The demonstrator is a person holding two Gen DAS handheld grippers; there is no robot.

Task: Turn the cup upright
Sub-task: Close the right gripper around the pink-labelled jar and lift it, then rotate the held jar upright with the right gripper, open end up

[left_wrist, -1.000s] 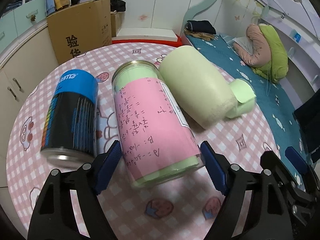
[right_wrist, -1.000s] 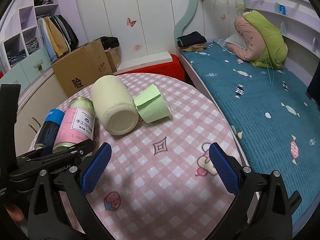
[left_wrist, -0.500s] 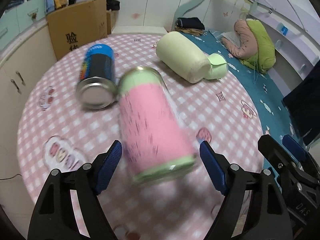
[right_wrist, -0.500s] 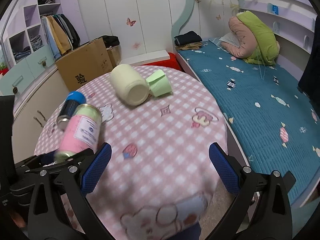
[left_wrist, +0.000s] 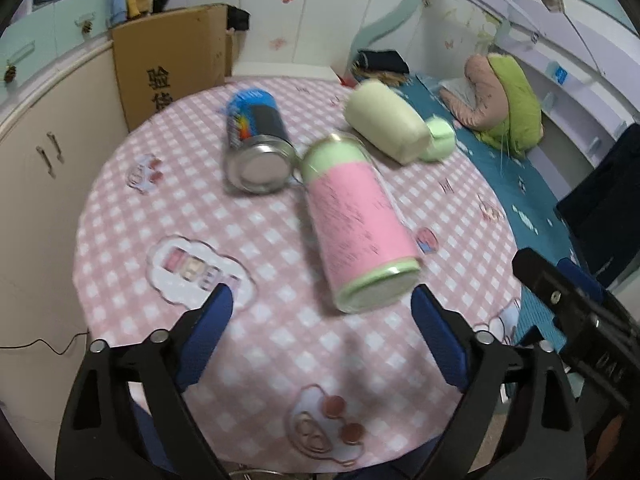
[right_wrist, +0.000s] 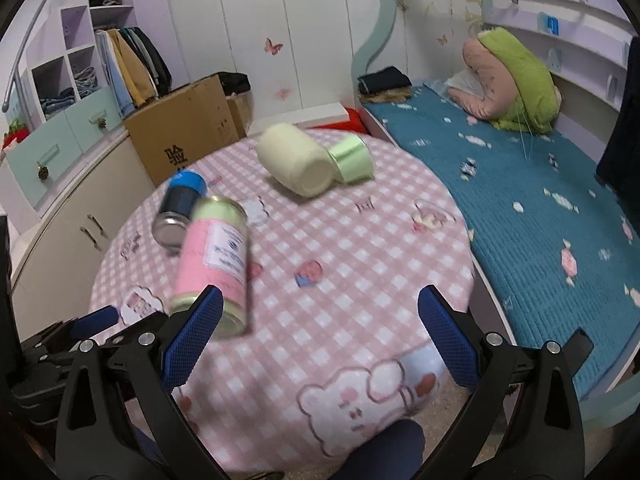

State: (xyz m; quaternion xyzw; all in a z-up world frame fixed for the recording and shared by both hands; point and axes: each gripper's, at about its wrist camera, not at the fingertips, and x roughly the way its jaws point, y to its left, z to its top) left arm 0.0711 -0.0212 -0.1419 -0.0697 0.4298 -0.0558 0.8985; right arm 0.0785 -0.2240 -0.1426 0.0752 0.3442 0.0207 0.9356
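Note:
A small light-green cup (right_wrist: 352,159) lies on its side at the far side of the round table, touching a cream jar (right_wrist: 295,164); it also shows in the left wrist view (left_wrist: 440,138). A pink-labelled green can (left_wrist: 358,220) lies on its side in front of my left gripper (left_wrist: 322,334), which is open and empty, its pads apart from the can. My right gripper (right_wrist: 320,338) is open and empty above the table's near edge. The left gripper's blue pad shows low left in the right wrist view (right_wrist: 96,319).
A blue-and-black can (left_wrist: 258,142) lies on its side next to the pink can. The table (left_wrist: 132,248) has a pink checked cloth. A bed (right_wrist: 540,216) runs along the right. A cardboard box (right_wrist: 184,136) and cabinets stand at the left.
Both grippers have pulled back and up from the table. The pink can, once between the left gripper's pads, now lies farther ahead and tilted. The cup has not moved.

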